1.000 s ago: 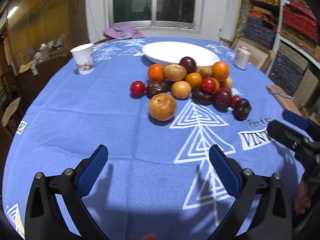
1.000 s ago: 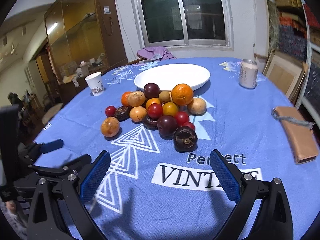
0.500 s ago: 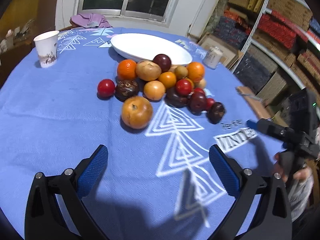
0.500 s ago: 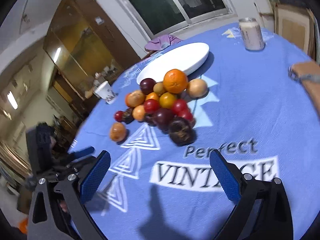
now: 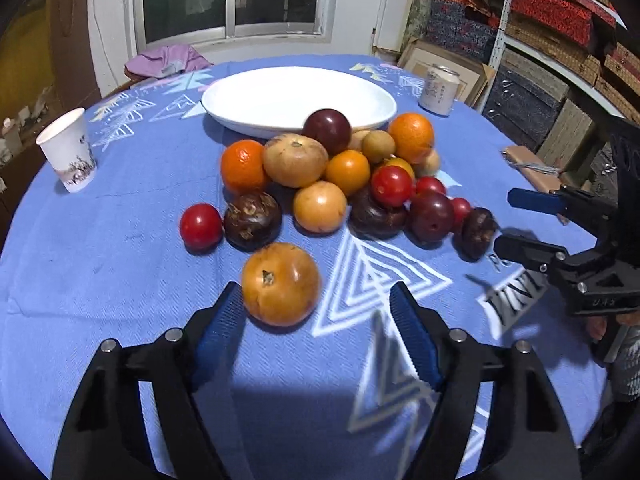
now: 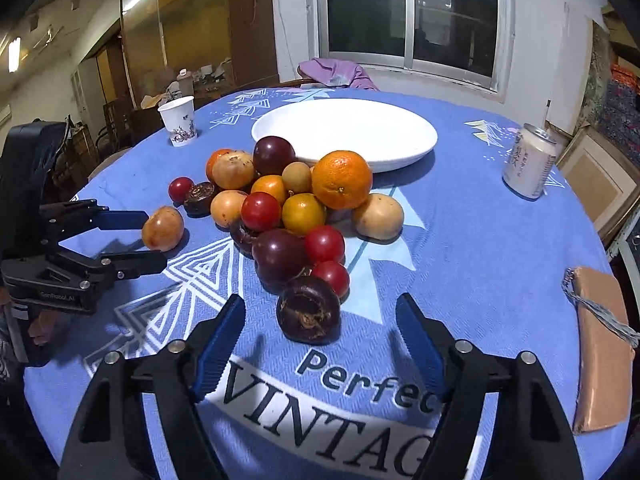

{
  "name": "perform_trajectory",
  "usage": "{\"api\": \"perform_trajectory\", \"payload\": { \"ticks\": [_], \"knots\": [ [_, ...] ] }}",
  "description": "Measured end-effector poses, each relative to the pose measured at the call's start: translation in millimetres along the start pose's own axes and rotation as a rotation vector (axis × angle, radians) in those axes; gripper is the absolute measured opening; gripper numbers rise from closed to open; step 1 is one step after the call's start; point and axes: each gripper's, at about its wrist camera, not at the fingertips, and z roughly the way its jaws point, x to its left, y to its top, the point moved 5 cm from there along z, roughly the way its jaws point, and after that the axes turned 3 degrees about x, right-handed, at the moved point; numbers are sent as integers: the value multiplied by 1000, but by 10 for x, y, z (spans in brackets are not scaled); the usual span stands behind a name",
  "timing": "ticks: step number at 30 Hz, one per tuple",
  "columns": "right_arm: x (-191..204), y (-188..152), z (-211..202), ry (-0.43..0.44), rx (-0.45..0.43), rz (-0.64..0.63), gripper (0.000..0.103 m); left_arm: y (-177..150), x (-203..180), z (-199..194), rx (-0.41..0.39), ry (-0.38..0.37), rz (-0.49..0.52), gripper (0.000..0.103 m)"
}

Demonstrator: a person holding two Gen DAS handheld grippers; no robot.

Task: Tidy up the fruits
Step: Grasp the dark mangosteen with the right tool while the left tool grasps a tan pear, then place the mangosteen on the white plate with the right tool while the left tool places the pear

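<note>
**Fruit heaped beside bare plate; both grippers closing, nothing gripped**

Left wrist view: White plate [image 5: 298, 98] on blue tablecloth [image 5: 100, 248], nothing in it. Fruit pile [image 5: 344, 176] heaped just in front of plate, touching no container. One paper cup [image 5: 69, 150] at far left, contents hidden. One drink can [image 5: 438, 88] beyond plate. Left gripper [image 5: 316, 308] fingers spread and closing; lone orange-brown fruit [image 5: 280, 283] close ahead of the tips, near the left finger, contact not discernible.

Right wrist view: Same plate [image 6: 344, 136] bare. Counted here: two oranges, three dark plums, four small red fruits. Right gripper [image 6: 320, 320] fingers spread and closing, dark wrinkled fruit [image 6: 309, 309] between the tips, untouched. One tan pouch [image 6: 600, 356] at right edge.
</note>
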Motion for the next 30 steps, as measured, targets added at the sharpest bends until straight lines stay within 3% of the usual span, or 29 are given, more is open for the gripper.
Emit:
{"api": "perform_trajectory", "payload": {
  "ticks": [2, 6, 9, 13, 15, 20, 25, 30],
  "knots": [
    [30, -17, 45, 16, 7, -11, 75, 11, 14, 10, -9, -1, -4, 74],
    [90, -41, 132, 38, 44, -33, 47, 26, 60, 65, -3, 9, -11, 74],
    [93, -68, 212, 50, 81, -26, 39, 6, 132, 117, 20, 6, -39, 74],
    [66, -74, 206, 72, 80, -1, 39, 11, 209, 130, 20, -23, -85, 72],
    [65, -79, 197, 75, 77, 2, 39, 23, 209, 122, 9, -20, -78, 56],
    [54, -74, 200, 87, 75, 18, 39, 33, 197, 117, -8, 0, -61, 45],
    [43, -64, 208, 97, 74, 30, 38, 45, 170, 122, -23, 12, -36, 43],
    [-15, -44, 153, 98, 46, 60, 38, 45, 172, 49, -48, -24, -55, 42]
  ]
}}
